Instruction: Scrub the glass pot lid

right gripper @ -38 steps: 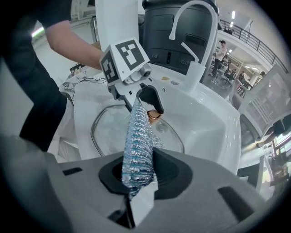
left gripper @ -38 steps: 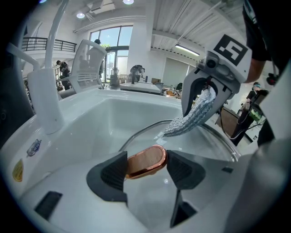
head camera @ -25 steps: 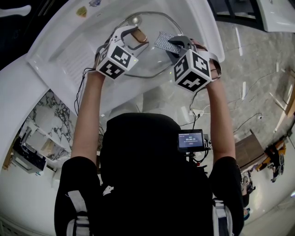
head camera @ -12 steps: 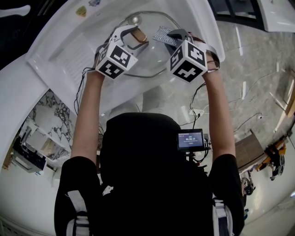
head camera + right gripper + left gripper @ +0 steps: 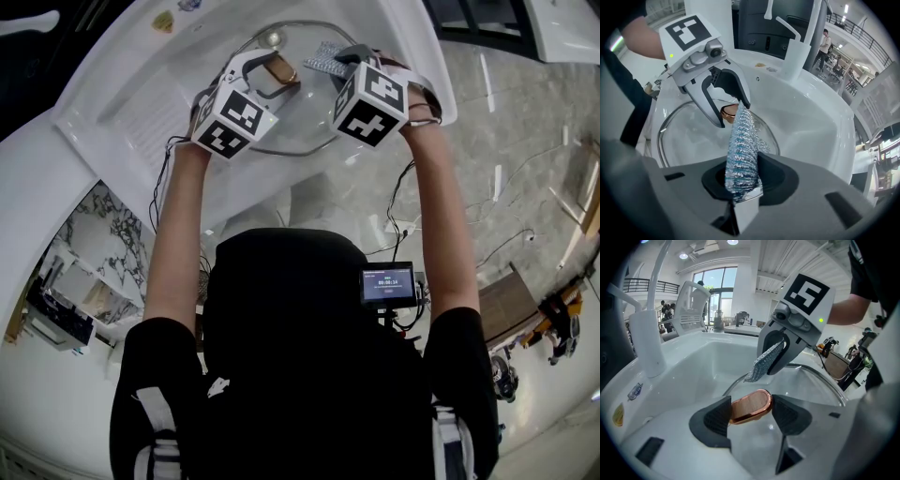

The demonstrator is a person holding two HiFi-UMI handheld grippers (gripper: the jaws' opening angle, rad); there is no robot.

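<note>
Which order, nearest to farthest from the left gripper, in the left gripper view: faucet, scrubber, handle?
1. Handle: between the jaws, centre.
2. Scrubber: just beyond and above the handle.
3. Faucet: far left, farthest back.

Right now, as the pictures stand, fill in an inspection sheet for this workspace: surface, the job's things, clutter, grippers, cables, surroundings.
Surface: white sink, with small stickers on its rim.
Job's things: glass pot lid lies in the basin, with its copper handle on top; silver scrubbing pad.
Clutter: nothing seen.
Grippers: left gripper shut on the handle; right gripper shut on the scrubbing pad, which hangs over the lid; contact cannot be told.
Cables: black leads run from the grippers past the wrists; loose cables on the floor.
Surroundings: white faucet, marble floor, a person far off.
</note>
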